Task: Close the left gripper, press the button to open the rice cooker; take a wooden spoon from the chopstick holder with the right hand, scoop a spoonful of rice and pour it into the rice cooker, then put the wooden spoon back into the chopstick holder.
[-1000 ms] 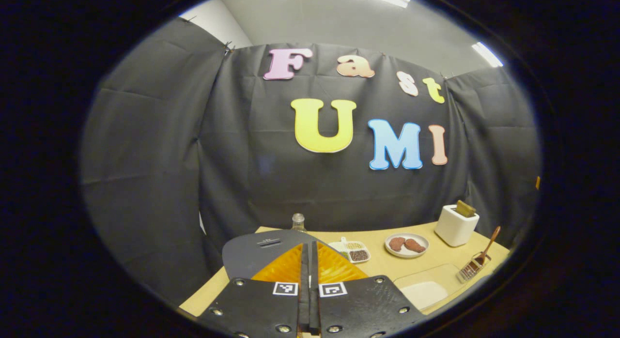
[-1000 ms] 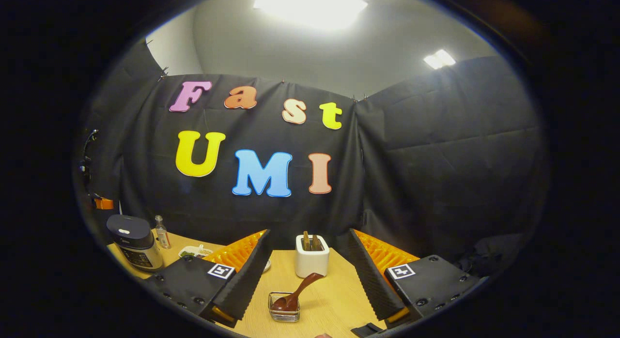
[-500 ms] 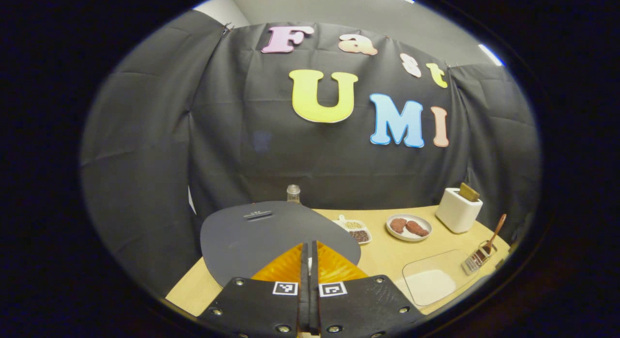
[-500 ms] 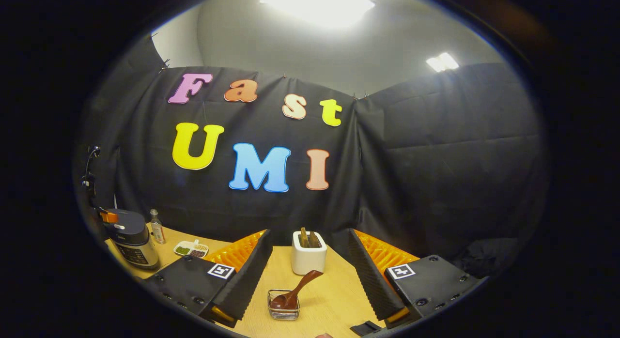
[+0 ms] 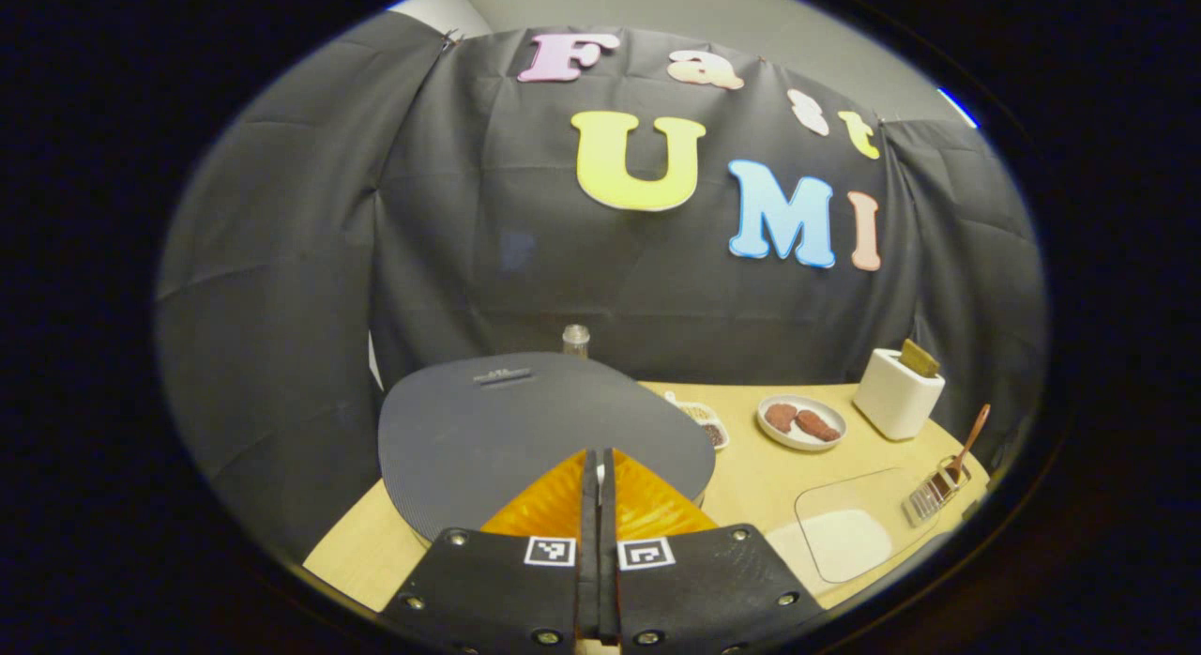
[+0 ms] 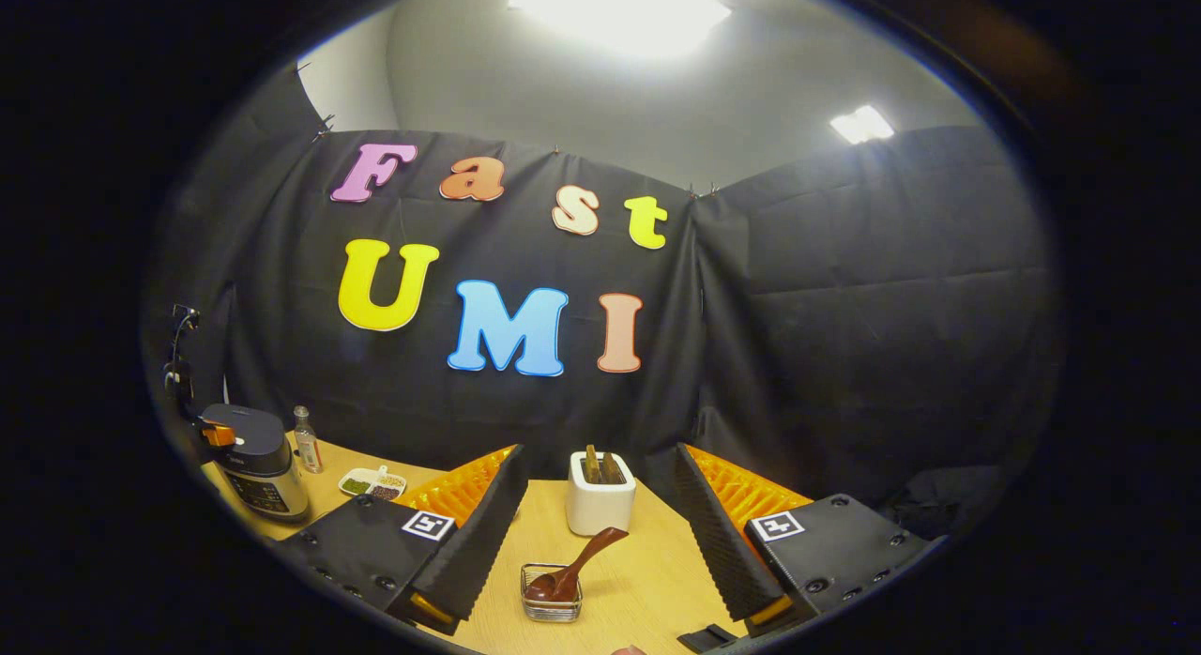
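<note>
My left gripper (image 5: 598,463) is closed, its 2 fingers pressed flat together to make 1 blunt tip over the dark grey round-lidded rice cooker (image 5: 525,430), lid down, button not yet pressed as I judge it. My right gripper (image 6: 600,505) stands wide open, holding nothing, aimed at the brown wooden spoon (image 6: 572,569) leaning handle-up in the small wire chopstick holder (image 6: 551,605) (easy to pinch there). Square coded markers sit on both grippers; I can read no brand writing on the cooker.

A recording booth: black cloth walls (image 6: 844,308) around a kitchen-props table (image 6: 647,571).
</note>
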Motion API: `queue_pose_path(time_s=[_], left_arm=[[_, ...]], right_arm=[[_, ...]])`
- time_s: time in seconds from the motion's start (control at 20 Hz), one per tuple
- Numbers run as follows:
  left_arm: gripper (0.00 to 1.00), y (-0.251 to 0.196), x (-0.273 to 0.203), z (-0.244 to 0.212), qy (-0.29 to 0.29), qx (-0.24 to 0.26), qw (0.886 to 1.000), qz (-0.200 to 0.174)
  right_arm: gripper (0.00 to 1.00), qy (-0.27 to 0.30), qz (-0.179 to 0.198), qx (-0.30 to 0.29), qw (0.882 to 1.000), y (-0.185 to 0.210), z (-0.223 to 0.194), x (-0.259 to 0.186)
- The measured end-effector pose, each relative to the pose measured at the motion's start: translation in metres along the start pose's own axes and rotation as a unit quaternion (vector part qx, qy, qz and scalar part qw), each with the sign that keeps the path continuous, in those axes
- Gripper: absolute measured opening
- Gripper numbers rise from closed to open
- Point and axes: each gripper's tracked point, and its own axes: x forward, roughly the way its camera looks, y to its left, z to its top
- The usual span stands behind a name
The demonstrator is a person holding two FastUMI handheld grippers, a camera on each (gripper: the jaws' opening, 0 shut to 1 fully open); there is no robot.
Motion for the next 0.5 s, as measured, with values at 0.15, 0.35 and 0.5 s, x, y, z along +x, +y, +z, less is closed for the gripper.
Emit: queue_pose_path(time_s=[0.15,0.35,0.5], left_arm=[[0.03,-0.001,0.001,-0.017,0.023,0.014,1.0,0.014],[0.02,-0.001,-0.001,-0.009,0.011,-0.001,1.0,0.02],[0.02,-0.002,0.002,0.005,0.007,0.007,1.0,0.028]], right_arm=[[0.99,0.004,0.007,0.005,1.0,0.003,-0.004,0.001],[0.99,0.002,0.021,-0.001,1.0,0.01,-0.004,0.001],[0.99,-0.008,0.023,-0.006,1.0,0.007,0.002,0.0]])
